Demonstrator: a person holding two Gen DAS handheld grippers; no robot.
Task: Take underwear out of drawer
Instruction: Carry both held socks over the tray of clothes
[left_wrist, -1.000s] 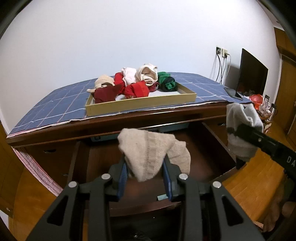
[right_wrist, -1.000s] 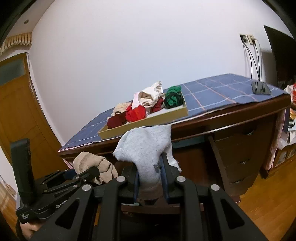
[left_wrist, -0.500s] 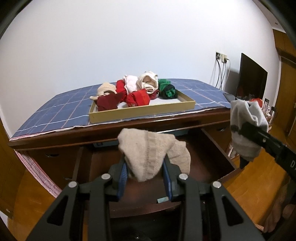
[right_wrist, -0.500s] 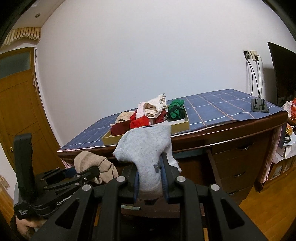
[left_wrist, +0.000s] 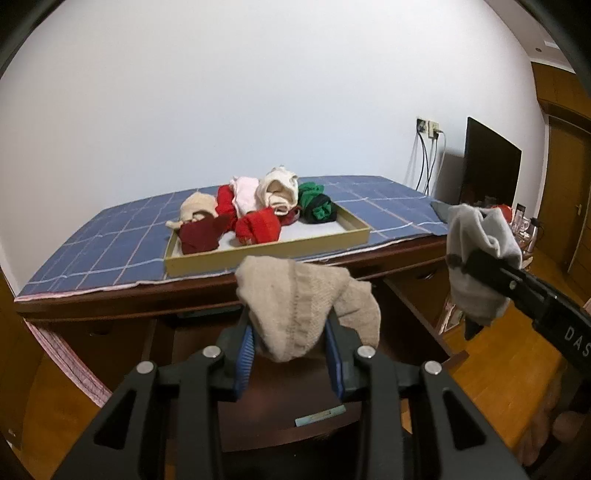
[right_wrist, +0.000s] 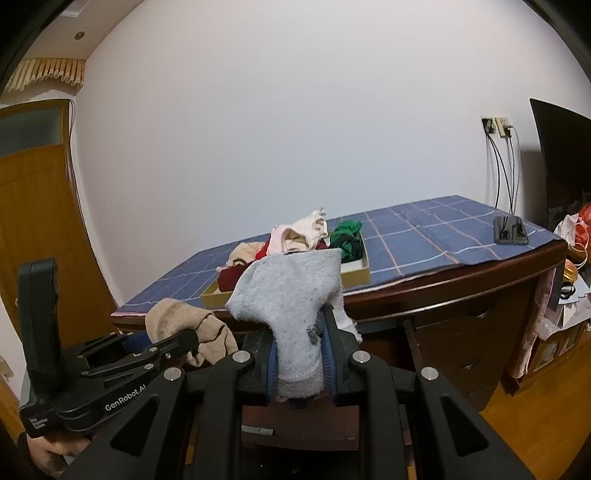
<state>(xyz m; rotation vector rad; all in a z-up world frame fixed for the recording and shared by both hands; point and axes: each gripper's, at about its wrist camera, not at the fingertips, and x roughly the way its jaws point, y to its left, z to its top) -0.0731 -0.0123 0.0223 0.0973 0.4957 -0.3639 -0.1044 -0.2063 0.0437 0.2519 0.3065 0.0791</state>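
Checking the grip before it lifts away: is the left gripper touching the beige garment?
Touching. In the left wrist view the left gripper has its blue pads pressed against both sides of the beige garment, which bunches between them.

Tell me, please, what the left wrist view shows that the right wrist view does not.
Only the left wrist view shows the open wooden drawer's inside with a small pale label.

Only the right wrist view shows the wooden door, a black phone on the cloth and the closed side drawers.

Both show the cardboard tray of bunched garments, the left gripper shut on a beige knitted garment, and the right gripper shut on a grey knitted garment.
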